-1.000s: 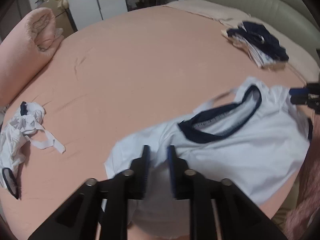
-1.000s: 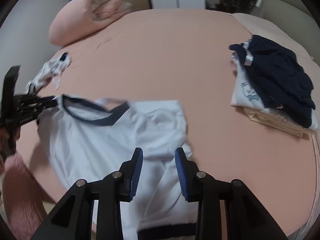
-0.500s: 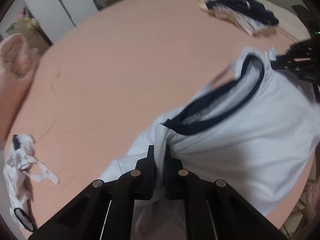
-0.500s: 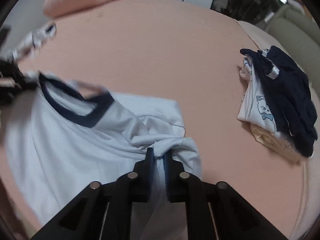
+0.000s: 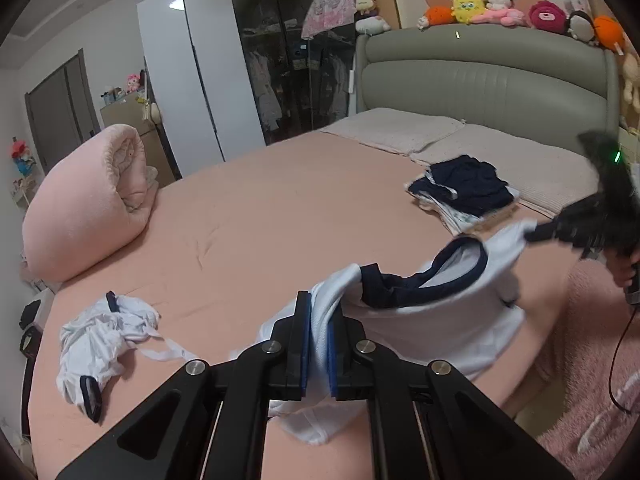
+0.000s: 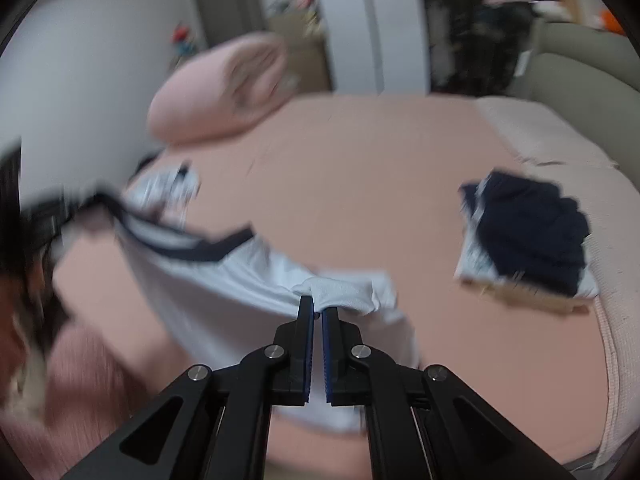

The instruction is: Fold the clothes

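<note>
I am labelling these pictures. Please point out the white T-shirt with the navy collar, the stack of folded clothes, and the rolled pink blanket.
White T-shirt (image 5: 440, 320), left wrist view, on its body below the collar.
Stack of folded clothes (image 5: 468, 188), left wrist view, on the navy top garment.
Rolled pink blanket (image 5: 80, 208), left wrist view, on its outer side.

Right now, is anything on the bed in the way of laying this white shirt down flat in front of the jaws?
Nothing visible: the white shirt hangs over bare sheet; the crumpled top and folded pile lie off to the sides.

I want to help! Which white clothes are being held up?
The white shirt with the navy collar, pinched by both grippers. The crumpled white garment lies loose on the bed.
</note>
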Demonstrator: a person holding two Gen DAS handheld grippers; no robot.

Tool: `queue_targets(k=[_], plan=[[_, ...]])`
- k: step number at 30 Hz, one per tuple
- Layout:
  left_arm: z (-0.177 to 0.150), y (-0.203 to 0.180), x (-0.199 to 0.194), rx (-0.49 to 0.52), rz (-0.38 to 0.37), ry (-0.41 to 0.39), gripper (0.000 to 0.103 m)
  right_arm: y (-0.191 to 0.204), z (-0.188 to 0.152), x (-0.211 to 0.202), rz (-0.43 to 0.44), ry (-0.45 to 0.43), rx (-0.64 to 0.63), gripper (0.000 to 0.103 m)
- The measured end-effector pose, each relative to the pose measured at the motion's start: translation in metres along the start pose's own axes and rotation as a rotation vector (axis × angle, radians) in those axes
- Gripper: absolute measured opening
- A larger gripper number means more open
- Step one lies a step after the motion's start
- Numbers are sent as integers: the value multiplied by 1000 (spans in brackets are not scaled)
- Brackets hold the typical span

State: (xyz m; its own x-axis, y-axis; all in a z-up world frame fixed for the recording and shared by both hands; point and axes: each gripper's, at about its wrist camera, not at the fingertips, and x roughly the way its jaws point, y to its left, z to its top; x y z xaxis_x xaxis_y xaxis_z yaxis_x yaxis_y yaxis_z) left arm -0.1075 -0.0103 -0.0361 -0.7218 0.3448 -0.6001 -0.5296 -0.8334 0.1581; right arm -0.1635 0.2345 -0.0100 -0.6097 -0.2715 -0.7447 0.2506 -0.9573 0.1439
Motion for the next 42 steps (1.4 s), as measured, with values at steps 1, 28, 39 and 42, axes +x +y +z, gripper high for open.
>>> queue_targets(k=[1, 28, 39, 42], plan=[[-3, 1, 1, 0, 0, 15, 5, 3, -12, 11, -9, 52, -21, 6], [-50, 13, 29, -192, -28, 147, 5, 10, -103, 98, 10, 274, -230, 13], [-87, 23, 82, -197, 38, 305, 6, -1, -91, 118, -88, 267, -179, 18], [-95, 24, 108, -141, 96, 361, 6, -13, -87, 113, 8, 265, -58, 18]])
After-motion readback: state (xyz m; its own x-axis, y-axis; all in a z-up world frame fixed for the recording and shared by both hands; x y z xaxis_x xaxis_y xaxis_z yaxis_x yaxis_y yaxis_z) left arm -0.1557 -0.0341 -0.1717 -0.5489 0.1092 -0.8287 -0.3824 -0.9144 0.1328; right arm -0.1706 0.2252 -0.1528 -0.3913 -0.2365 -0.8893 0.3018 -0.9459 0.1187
